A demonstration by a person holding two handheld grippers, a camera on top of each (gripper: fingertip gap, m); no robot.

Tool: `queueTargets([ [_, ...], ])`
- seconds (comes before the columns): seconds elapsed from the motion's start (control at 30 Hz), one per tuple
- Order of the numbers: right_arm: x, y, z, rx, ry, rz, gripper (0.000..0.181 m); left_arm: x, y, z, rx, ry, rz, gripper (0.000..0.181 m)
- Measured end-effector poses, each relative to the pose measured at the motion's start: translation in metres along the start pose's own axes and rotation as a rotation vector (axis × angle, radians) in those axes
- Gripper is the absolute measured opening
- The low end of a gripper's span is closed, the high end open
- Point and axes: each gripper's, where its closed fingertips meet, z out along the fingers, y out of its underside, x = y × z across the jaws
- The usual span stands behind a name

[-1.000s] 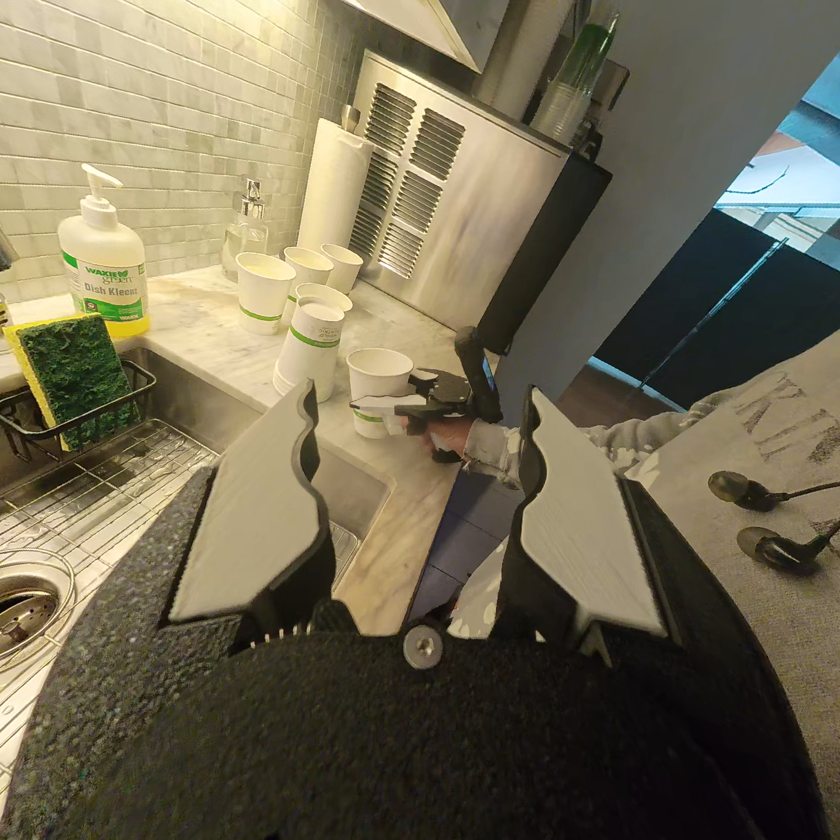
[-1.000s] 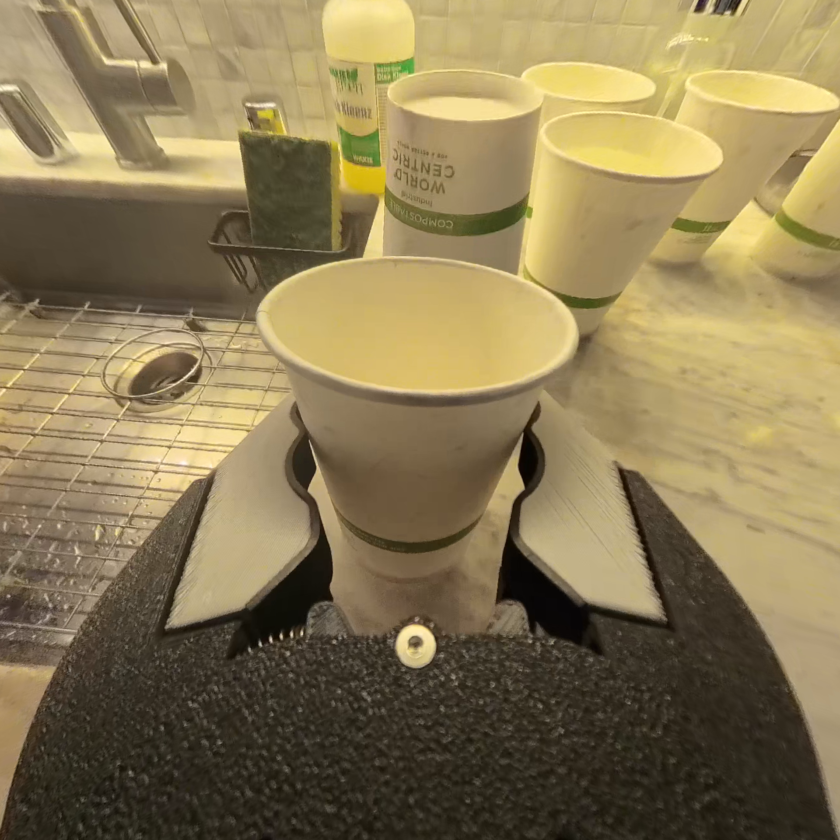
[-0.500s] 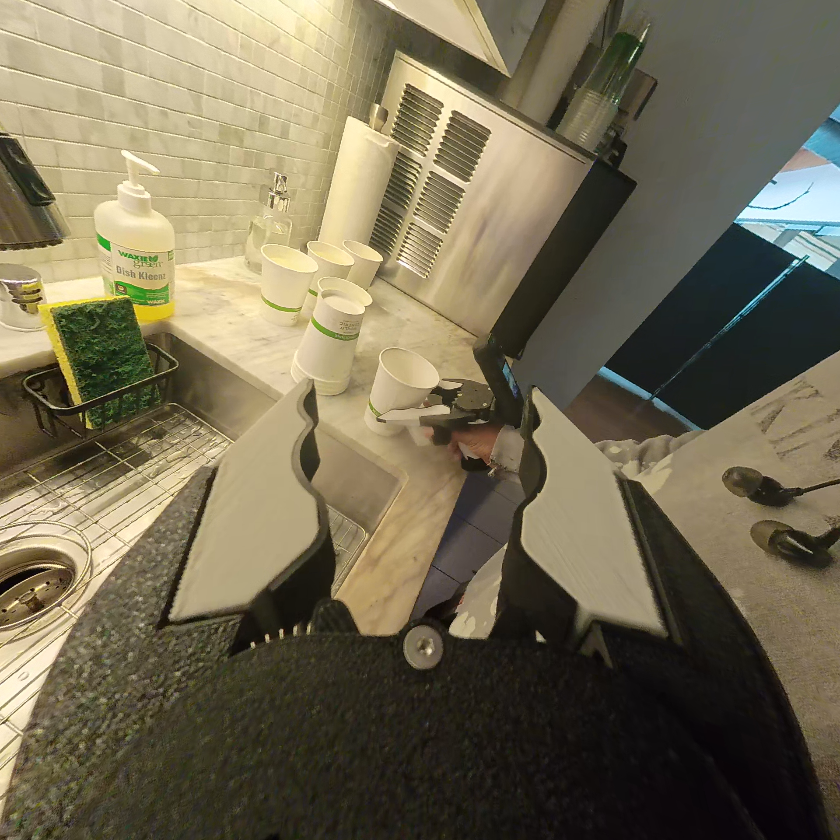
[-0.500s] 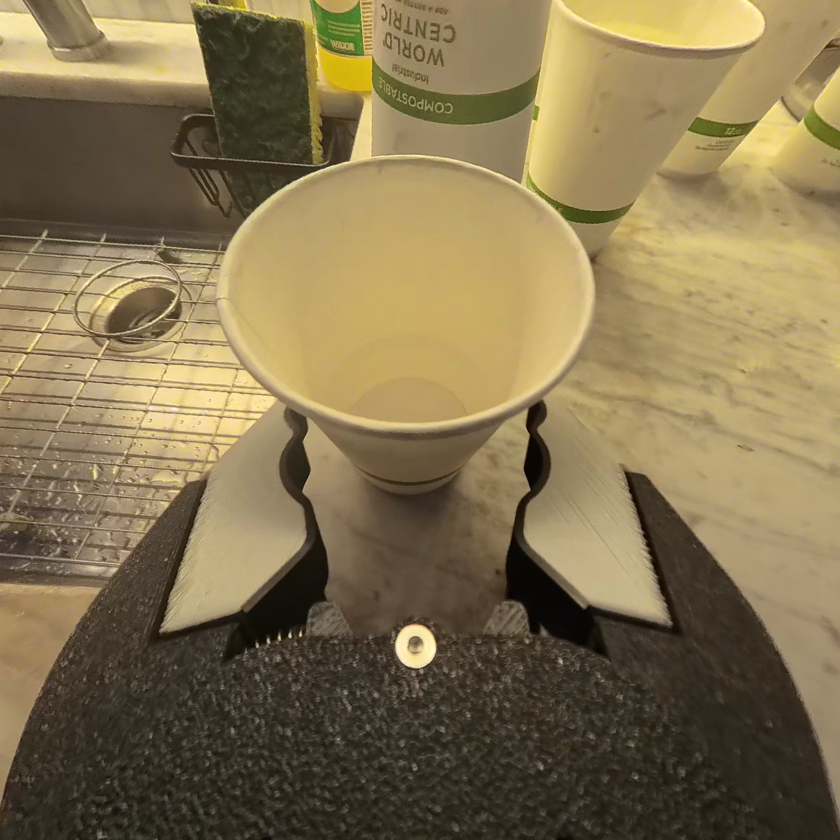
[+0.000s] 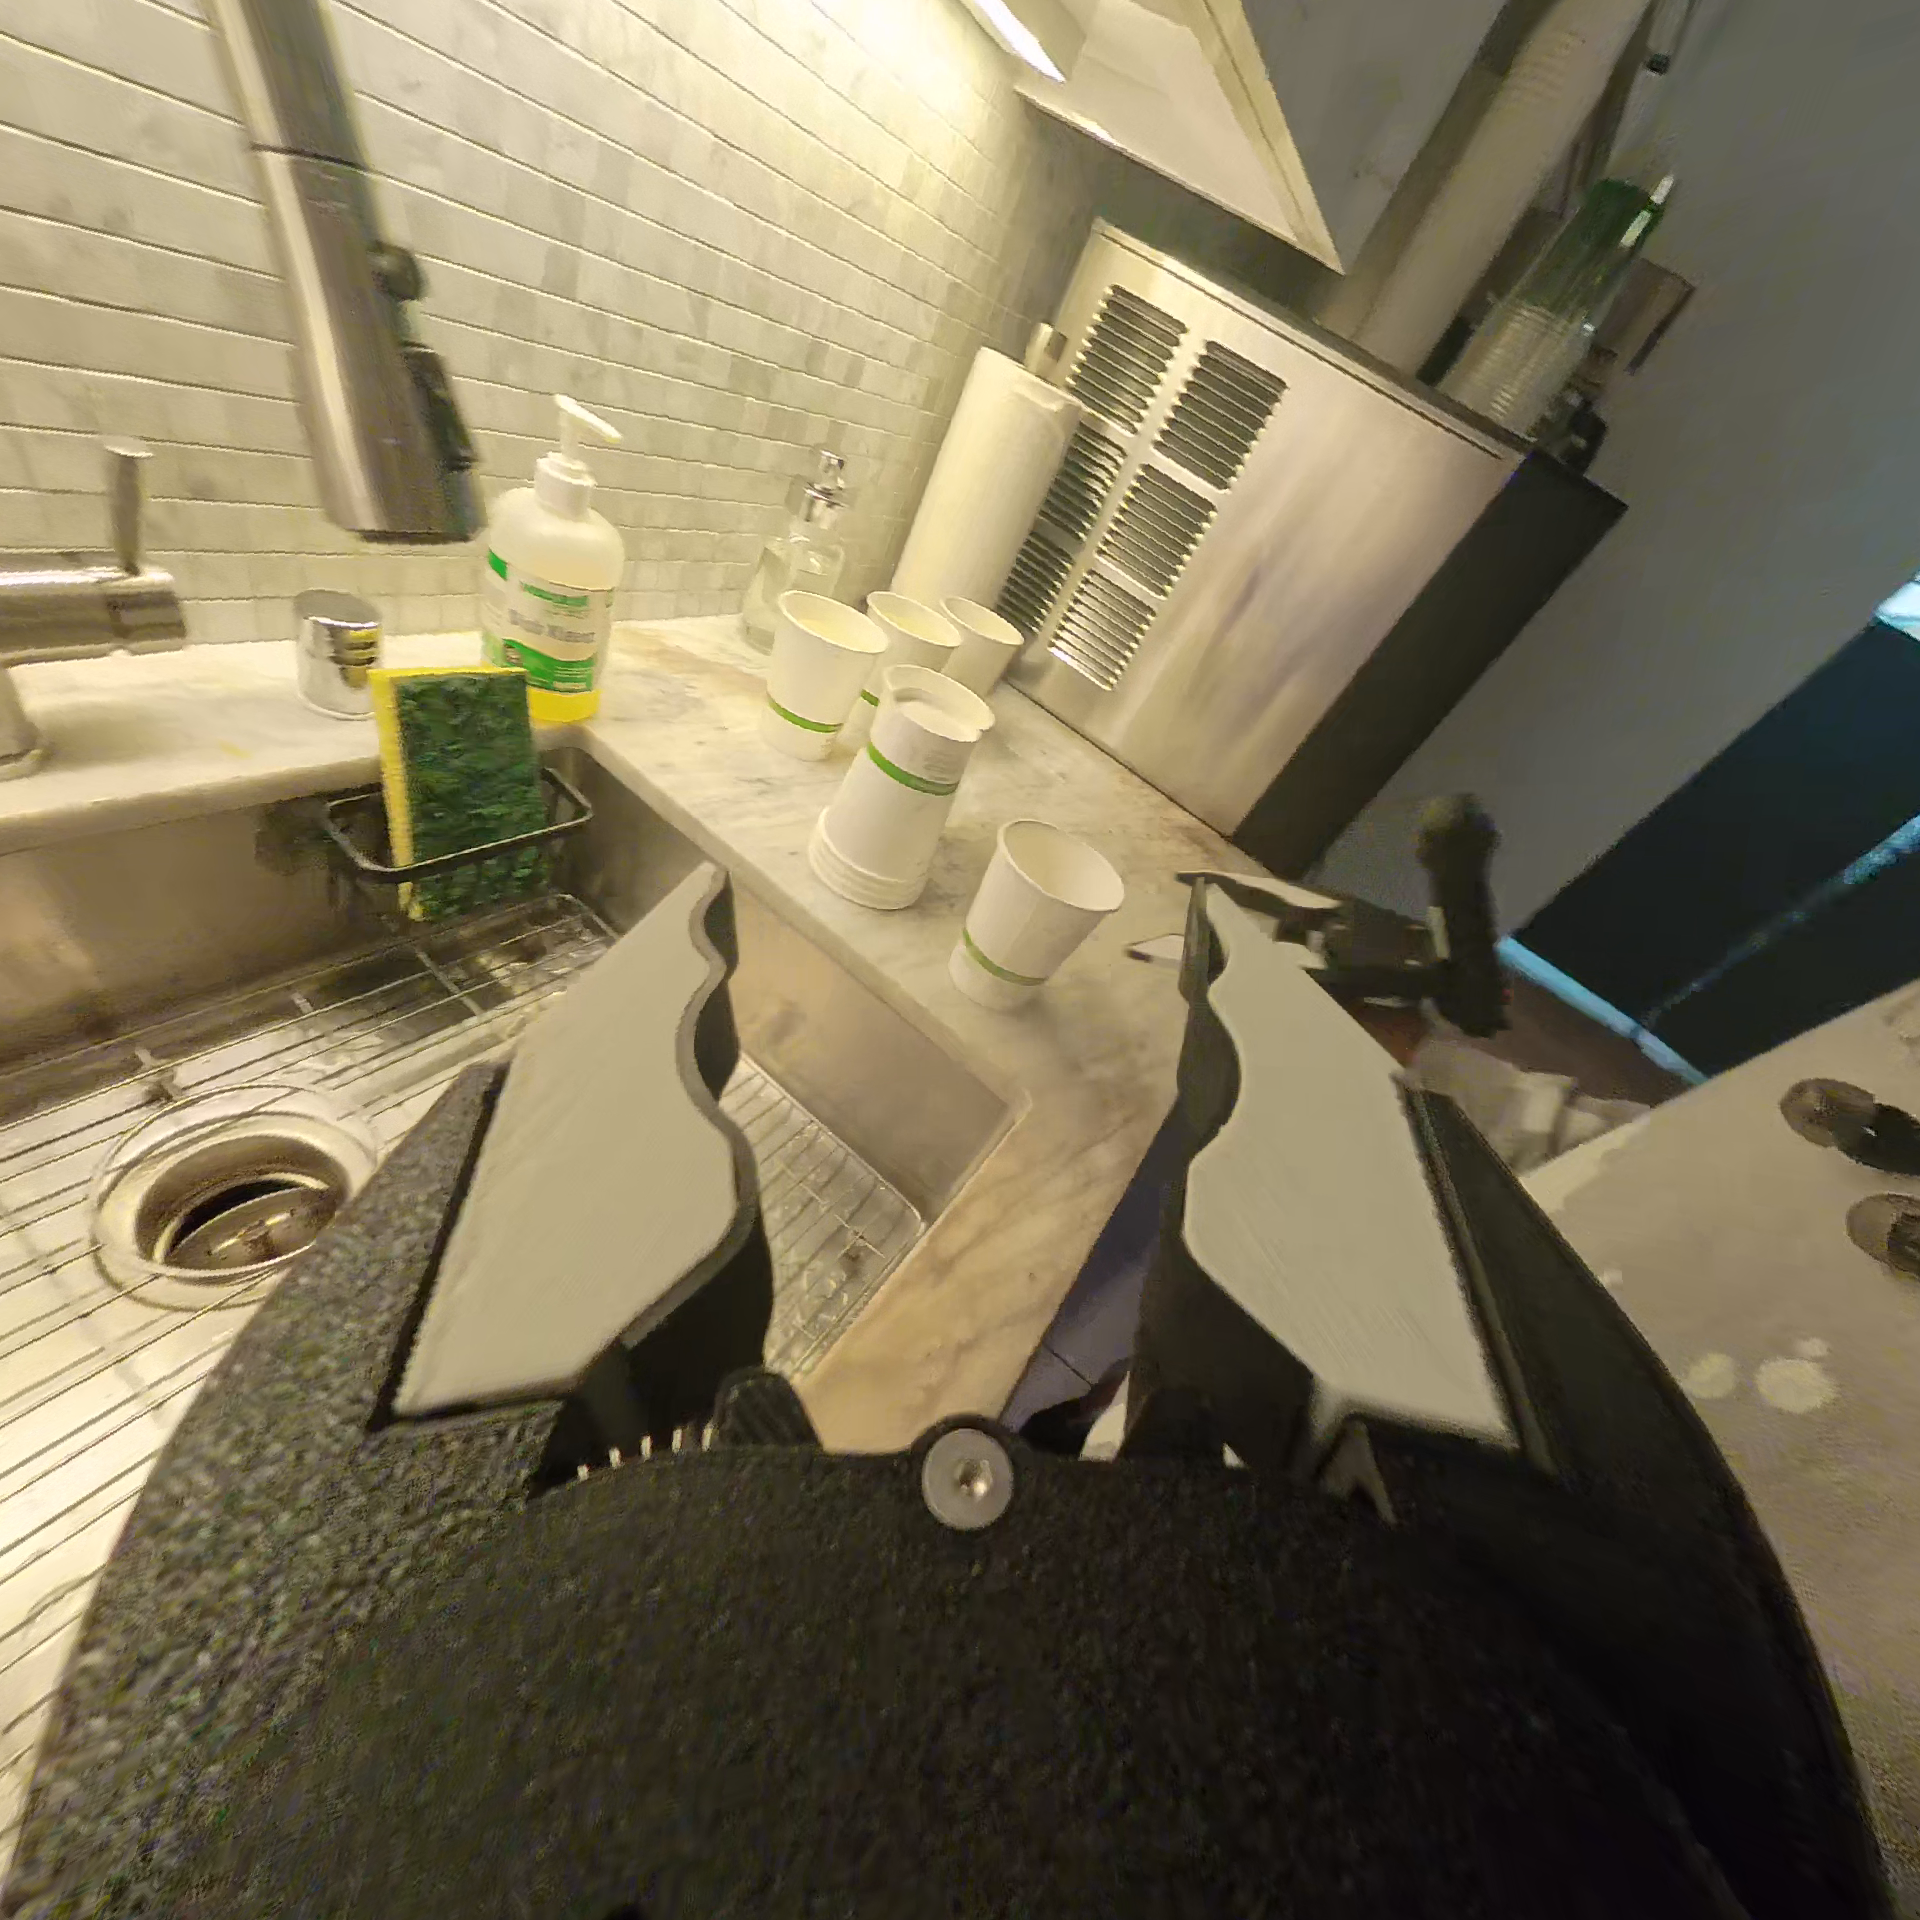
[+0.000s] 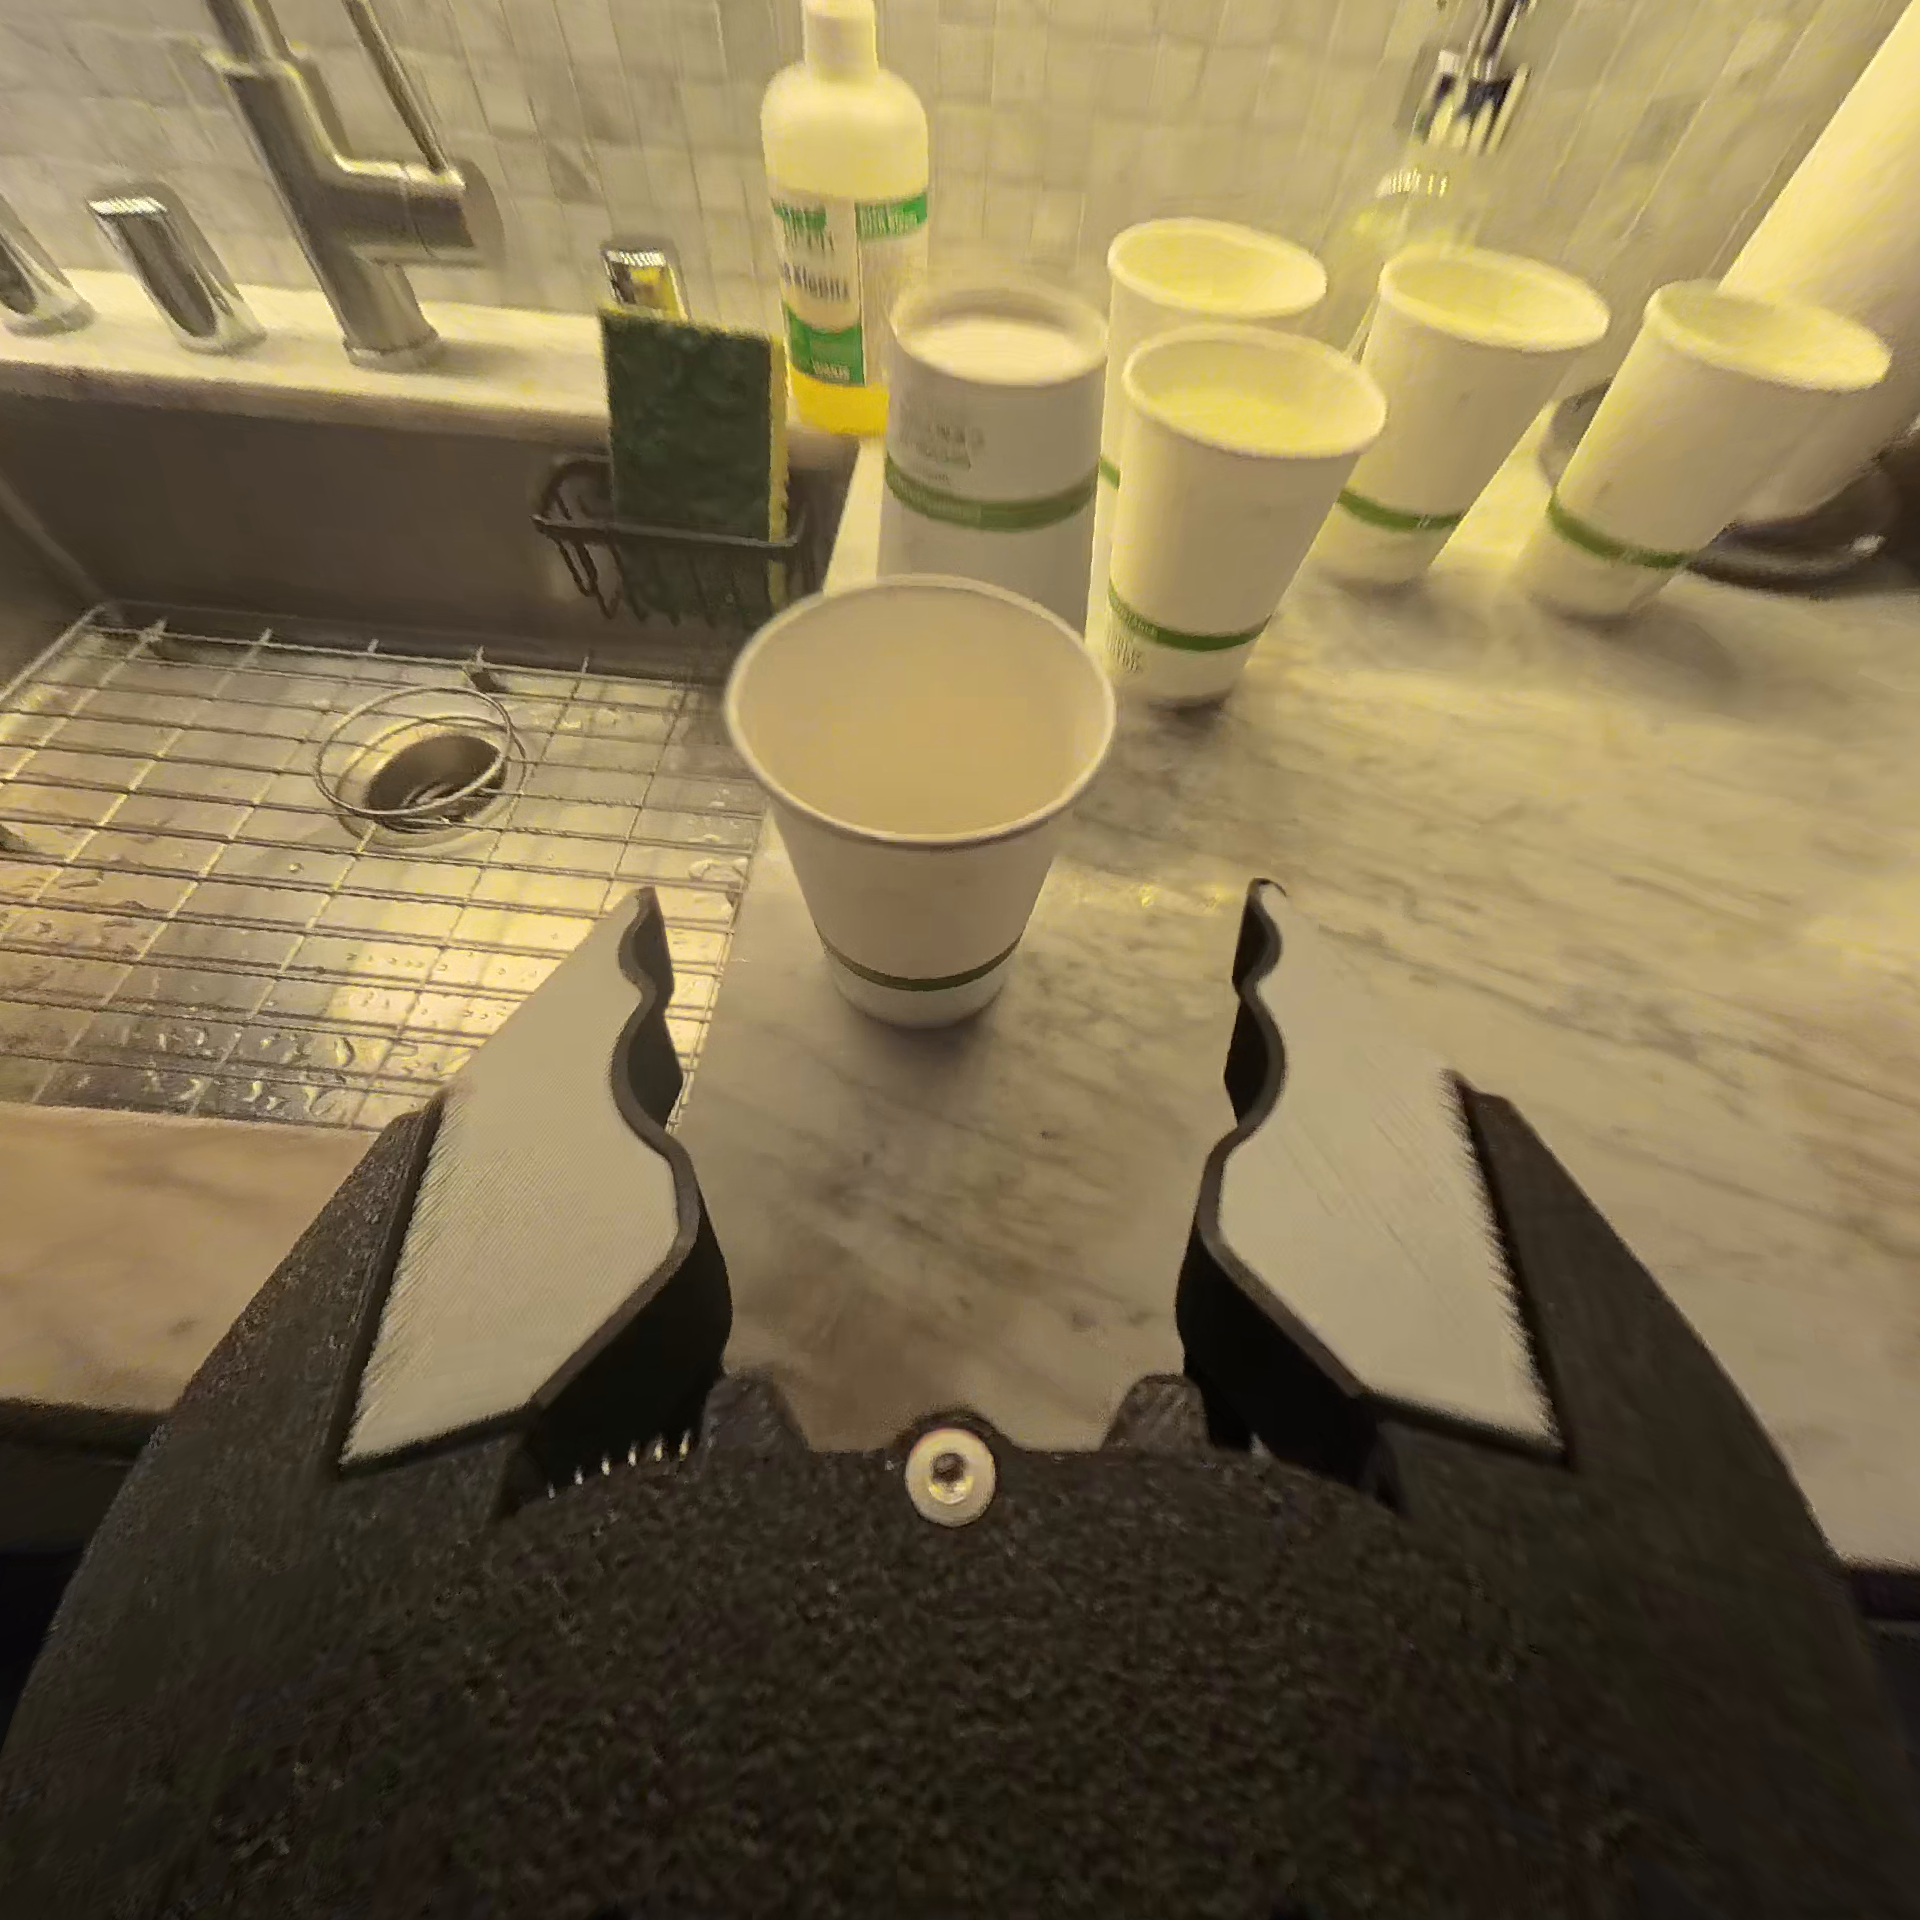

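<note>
A white paper cup with a green band (image 6: 920, 821) stands upright and empty on the marble counter (image 6: 1507, 935), just beyond my open right gripper (image 6: 951, 914), which is clear of it. The same cup shows in the left wrist view (image 5: 1034, 914), with the right gripper (image 5: 1236, 920) open just right of it. My left gripper (image 5: 956, 894) is open and empty, held above the sink's corner. An upside-down stack of cups (image 5: 899, 800) stands behind the single cup; it also shows in the right wrist view (image 6: 987, 457).
Several upright cups (image 6: 1226, 509) stand toward the back wall. A steel sink (image 5: 883, 1049) with a wire grid and drain (image 6: 426, 774) lies left. A sponge (image 6: 691, 436) sits in a black caddy, beside a soap bottle (image 6: 847, 218), faucet (image 6: 343, 197) and paper towel roll (image 5: 987, 488).
My right gripper let go of the cup, left it standing on the counter, and drew back from it. My left gripper swung left toward the sink.
</note>
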Motion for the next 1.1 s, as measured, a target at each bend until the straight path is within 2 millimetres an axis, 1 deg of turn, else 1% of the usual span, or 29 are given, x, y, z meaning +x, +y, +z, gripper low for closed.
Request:
queueTargets([
  [0.07, -0.008, -0.018, -0.012, 0.025, -0.027, -0.037, 0.104, -0.014, -0.002, -0.011, 0.028, -0.063, -0.007, 0.084],
  [0.13, -0.023, -0.034, -0.015, 0.031, -0.079, -0.069, 0.096, -0.031, -0.008, -0.026, 0.064, -0.147, 0.001, 0.079],
  [0.2, -0.041, -0.051, -0.015, 0.057, -0.134, -0.108, 0.087, -0.052, -0.018, -0.048, 0.103, -0.254, 0.005, 0.078],
  [0.27, -0.063, -0.065, -0.011, 0.080, -0.195, -0.137, 0.076, -0.075, -0.032, -0.077, 0.150, -0.376, 0.016, 0.078],
  [0.33, -0.087, -0.072, -0.005, 0.089, -0.263, -0.166, 0.068, -0.096, -0.047, -0.113, 0.182, -0.508, 0.046, 0.079],
  [0.37, -0.098, -0.072, -0.001, 0.086, -0.294, -0.184, 0.067, -0.105, -0.054, -0.133, 0.188, -0.571, 0.064, 0.080],
  [0.47, -0.129, -0.066, 0.008, 0.065, -0.361, -0.251, 0.068, -0.129, -0.075, -0.201, 0.194, -0.740, 0.093, 0.079],
  [0.57, -0.153, -0.061, 0.012, 0.047, -0.428, -0.285, 0.068, -0.152, -0.090, -0.265, 0.144, -0.872, 0.083, 0.080],
  [0.63, -0.164, -0.059, 0.015, 0.040, -0.460, -0.296, 0.068, -0.168, -0.103, -0.300, 0.093, -0.940, 0.091, 0.079],
  [0.7, -0.172, -0.059, 0.017, 0.034, -0.478, -0.303, 0.068, -0.186, -0.116, -0.325, 0.027, -0.989, 0.112, 0.077],
  [0.8, -0.180, -0.061, 0.020, 0.036, -0.496, -0.302, 0.069, -0.218, -0.130, -0.344, -0.098, -1.017, 0.127, 0.077],
  [0.87, -0.184, -0.063, 0.020, 0.039, -0.507, -0.285, 0.072, -0.241, -0.131, -0.345, -0.198, -0.993, 0.113, 0.079],
  [0.93, -0.186, -0.063, 0.019, 0.038, -0.510, -0.269, 0.073, -0.265, -0.125, -0.342, -0.311, -0.963, 0.105, 0.082],
  [1.0, -0.184, -0.061, 0.018, 0.035, -0.495, -0.263, 0.073, -0.287, -0.112, -0.337, -0.442, -0.935, 0.081, 0.084],
  [1.1, -0.181, -0.057, 0.016, 0.024, -0.469, -0.248, 0.073, -0.315, -0.092, -0.328, -0.615, -0.892, 0.052, 0.088],
])
